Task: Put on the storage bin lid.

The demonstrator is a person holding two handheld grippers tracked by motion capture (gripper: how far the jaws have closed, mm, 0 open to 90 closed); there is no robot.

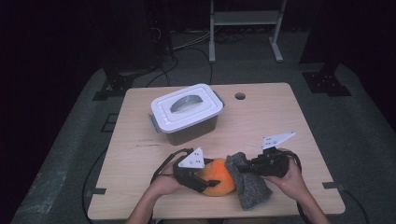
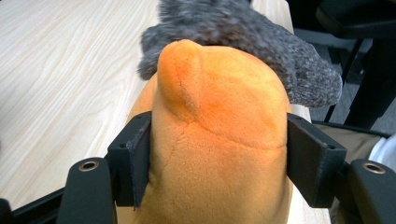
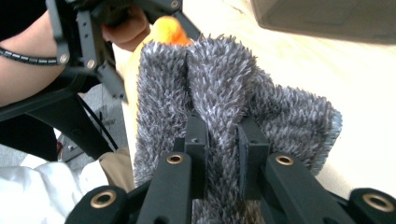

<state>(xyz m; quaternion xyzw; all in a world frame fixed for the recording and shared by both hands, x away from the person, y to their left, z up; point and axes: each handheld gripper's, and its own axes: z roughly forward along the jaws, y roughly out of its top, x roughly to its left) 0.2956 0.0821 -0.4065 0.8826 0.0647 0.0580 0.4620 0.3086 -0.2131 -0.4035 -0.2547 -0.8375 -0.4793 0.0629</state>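
Table's near edge (image 1: pixel 140 212) just beside orange plush (image 1: pixel 217 177) and grey cloth (image 1: pixel 250 186).

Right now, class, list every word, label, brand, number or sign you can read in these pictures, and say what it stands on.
None can be read.
Lidded box: no label visible.
Orange plush toy: no tag or print.
Grey fuzzy cloth: no tag.
Table: faint marks near its middle, too small to read.

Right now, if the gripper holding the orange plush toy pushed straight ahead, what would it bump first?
Probably the grey fuzzy cloth. The left gripper has the orange plush toy between its jaws, and the cloth sits just beyond it, though depth is unclear.
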